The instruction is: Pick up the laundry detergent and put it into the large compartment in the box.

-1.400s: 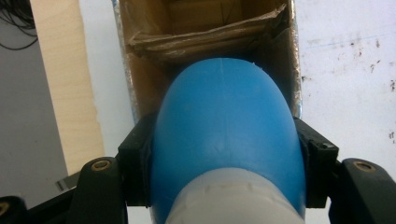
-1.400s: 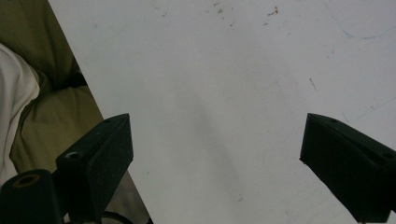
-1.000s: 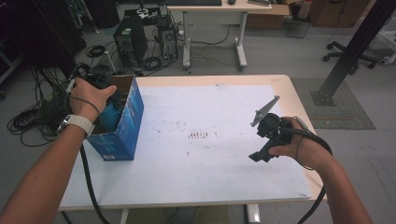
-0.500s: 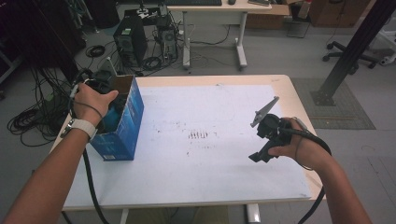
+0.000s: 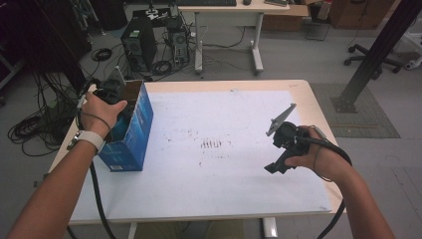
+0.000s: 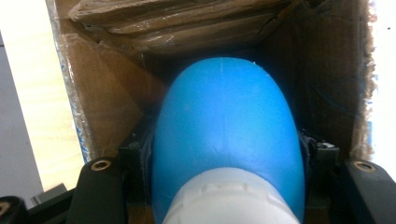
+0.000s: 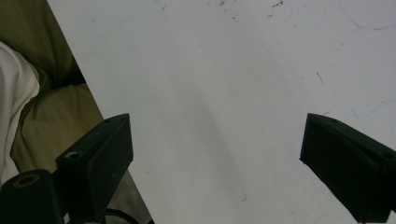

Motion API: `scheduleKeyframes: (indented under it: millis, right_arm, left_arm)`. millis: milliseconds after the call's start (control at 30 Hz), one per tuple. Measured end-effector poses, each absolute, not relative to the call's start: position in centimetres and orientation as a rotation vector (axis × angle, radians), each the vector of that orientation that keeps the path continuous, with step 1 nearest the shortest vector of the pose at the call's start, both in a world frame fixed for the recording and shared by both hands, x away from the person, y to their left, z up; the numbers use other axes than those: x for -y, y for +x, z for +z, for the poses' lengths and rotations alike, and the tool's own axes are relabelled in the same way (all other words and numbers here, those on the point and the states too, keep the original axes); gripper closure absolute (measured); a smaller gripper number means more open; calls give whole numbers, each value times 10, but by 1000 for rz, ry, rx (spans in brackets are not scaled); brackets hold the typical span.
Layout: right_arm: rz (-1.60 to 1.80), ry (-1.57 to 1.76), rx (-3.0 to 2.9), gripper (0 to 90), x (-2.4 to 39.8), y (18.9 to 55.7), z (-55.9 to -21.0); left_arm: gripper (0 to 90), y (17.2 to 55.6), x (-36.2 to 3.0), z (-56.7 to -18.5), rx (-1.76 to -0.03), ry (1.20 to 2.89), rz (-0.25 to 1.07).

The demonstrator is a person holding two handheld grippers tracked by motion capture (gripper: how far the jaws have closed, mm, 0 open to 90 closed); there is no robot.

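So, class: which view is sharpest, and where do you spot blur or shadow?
High view sharpest, evenly lit; left gripper view soft, bottle close to the lens, box interior dim; right gripper view: jaws blurred, a faint shadow streak on the table.

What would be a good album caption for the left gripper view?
Left gripper clamped on a blue bottle with a white cap, inside an open cardboard box.

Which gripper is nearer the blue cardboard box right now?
Left. The left gripper is down inside the blue cardboard box, shut on a blue bottle. The right gripper hangs open over the bare table, far across from the box.
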State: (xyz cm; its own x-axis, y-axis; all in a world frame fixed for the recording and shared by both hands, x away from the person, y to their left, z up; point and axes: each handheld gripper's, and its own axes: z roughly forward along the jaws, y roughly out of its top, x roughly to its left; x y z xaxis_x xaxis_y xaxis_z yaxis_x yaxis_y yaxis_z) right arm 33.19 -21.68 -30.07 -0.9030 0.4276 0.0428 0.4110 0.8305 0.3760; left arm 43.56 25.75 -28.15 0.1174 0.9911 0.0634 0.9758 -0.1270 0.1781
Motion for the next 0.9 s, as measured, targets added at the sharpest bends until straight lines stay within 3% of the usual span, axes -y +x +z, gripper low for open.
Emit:
scheduleKeyframes:
  millis: [900]
  right_arm:
    - [588,670,-2968,94,214,331,-300]
  left_arm:
    - [365,437,-261,-287,-2015,2256,236]
